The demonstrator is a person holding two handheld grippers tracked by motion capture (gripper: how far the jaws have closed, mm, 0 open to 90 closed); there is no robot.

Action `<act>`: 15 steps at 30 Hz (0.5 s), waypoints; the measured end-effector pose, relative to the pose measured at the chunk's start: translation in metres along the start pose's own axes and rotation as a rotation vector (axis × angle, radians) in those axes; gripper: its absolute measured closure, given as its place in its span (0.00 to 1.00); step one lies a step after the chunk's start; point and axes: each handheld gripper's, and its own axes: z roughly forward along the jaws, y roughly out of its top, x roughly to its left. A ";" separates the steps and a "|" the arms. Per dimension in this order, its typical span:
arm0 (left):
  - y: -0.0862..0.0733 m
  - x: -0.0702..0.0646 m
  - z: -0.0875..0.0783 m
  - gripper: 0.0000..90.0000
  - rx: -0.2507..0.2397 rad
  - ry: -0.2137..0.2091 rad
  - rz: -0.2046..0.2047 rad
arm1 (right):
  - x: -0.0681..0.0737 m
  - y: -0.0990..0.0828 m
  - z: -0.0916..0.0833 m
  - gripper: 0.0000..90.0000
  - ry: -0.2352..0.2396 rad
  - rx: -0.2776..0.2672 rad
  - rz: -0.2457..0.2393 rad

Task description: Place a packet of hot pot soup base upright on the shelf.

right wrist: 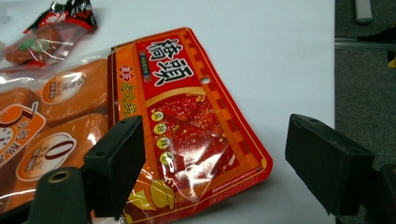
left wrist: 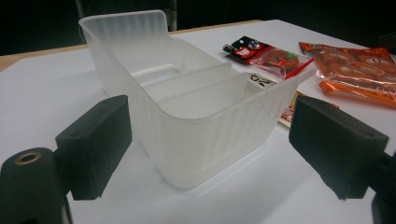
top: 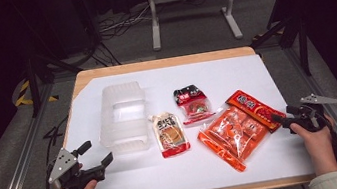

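The red snack packet (right wrist: pixel 187 121) with yellow checkered border and large printed characters lies flat near the tabletop's (top: pixel 234 72) right edge, glossy and slightly creased. Its left side touches the orange multi-pack bag (top: pixel 233 133), which spreads toward the near edge. Farther in lie a dark-topped sausage pack (top: pixel 192 103), a sauce pouch (top: pixel 170 134), and a translucent plastic bin (top: pixel 122 116) toward the left. The right tongs (top: pixel 286 115) stand wide open just beside the packet's corner, holding nothing. The left tongs (top: pixel 95 154) gape open, empty, facing the bin's near end.
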 end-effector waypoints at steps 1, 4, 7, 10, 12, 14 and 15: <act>0.000 0.000 0.000 0.16 0.000 -0.001 -0.001 | 0.000 0.000 0.001 0.22 0.002 0.004 -0.002; 0.000 0.000 0.001 0.16 0.001 -0.002 -0.001 | -0.001 -0.001 0.004 0.20 0.010 0.025 0.017; 0.000 0.000 0.001 0.16 0.002 -0.002 0.000 | -0.002 -0.002 0.006 0.19 0.016 0.043 0.034; 0.000 -0.001 0.001 0.16 0.002 -0.001 0.001 | -0.002 -0.003 0.008 0.19 0.023 0.065 0.048; 0.000 0.000 0.001 0.16 0.002 0.000 0.000 | -0.001 -0.003 0.009 0.20 0.031 0.072 0.060; 0.000 0.000 0.001 0.16 0.003 0.001 0.000 | -0.001 -0.003 0.008 0.22 0.052 0.073 0.076; 0.000 0.000 0.002 0.16 0.004 0.001 0.000 | -0.002 -0.003 0.008 0.22 0.063 0.073 0.086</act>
